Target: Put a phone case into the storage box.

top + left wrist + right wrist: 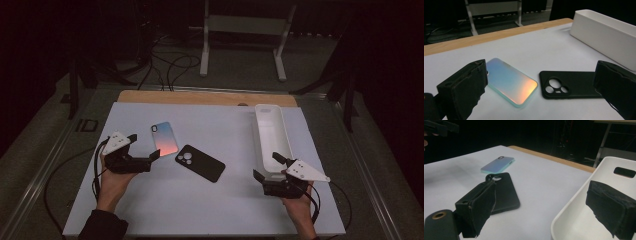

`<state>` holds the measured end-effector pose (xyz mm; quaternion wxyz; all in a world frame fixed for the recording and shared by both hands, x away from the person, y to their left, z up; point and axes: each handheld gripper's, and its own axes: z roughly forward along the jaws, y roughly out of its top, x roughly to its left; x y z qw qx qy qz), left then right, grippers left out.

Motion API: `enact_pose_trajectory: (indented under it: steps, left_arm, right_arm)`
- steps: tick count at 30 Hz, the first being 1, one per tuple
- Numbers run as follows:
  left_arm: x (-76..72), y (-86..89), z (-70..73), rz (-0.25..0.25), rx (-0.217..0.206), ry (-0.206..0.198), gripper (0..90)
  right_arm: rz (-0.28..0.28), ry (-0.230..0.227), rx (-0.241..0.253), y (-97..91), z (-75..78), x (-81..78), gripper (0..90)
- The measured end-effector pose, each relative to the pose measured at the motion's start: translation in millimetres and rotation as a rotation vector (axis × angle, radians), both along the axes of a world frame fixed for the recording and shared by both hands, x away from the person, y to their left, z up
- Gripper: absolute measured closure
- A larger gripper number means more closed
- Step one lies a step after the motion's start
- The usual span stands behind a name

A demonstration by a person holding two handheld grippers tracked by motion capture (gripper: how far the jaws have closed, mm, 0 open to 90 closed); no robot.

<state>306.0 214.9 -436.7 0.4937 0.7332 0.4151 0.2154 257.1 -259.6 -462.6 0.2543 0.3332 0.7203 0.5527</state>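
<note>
A phone case shading from blue to orange (164, 139) (510, 81) (497, 164) lies flat on the white mat, left of centre. Beside it to the right lies a black phone case (200, 163) (569, 85) (504, 192), camera cutout toward the coloured one. My left gripper (145, 146) (540, 82) is open, low over the mat, its jaws pointing at the near end of the coloured case without touching it. My right gripper (267, 166) (542, 195) is open astride the near end of a long white bin (272, 132) (604, 32) (574, 217), one jaw over its inside, the other outside.
The white mat (200, 205) covers a wooden table whose bare edge (200, 97) shows at the back. Beyond it the floor holds cables (170, 65) and a white metal stand (245, 40). The bin looks empty where I can see inside.
</note>
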Motion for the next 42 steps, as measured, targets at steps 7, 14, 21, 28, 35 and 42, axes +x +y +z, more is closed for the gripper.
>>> enact_pose_trajectory:
  steps: [7,14,21,28,35,42]
  left_arm:
    - [13.8,-6.6,-2.5,0.016,0.025,0.025,9.6]
    - [27.8,-17.1,-6.8,-0.016,0.045,0.046,39.2]
    - [39.0,-30.5,-13.1,-0.057,0.065,0.066,63.6]
    - [56.2,-44.7,-28.3,-0.067,0.073,0.134,89.5]
    - [65.7,-56.0,-40.8,-0.069,0.104,0.168,90.0]
    - [77.3,-65.6,-59.1,-0.050,0.124,0.221,90.0]
  right_arm:
    - [0.001,-0.001,0.001,0.1,0.1,-0.2,9.2]
    - [0.002,-0.003,-0.002,0.6,0.2,-0.4,9.2]
    - [0.003,-0.003,-0.006,1.2,0.2,-0.5,9.2]
    - [0.002,-0.007,-0.007,1.5,0.7,-1.2,9.2]
    - [0.002,-0.008,-0.012,1.7,0.9,-1.4,9.2]
    - [0.003,-0.013,-0.013,2.6,1.1,-1.6,9.2]
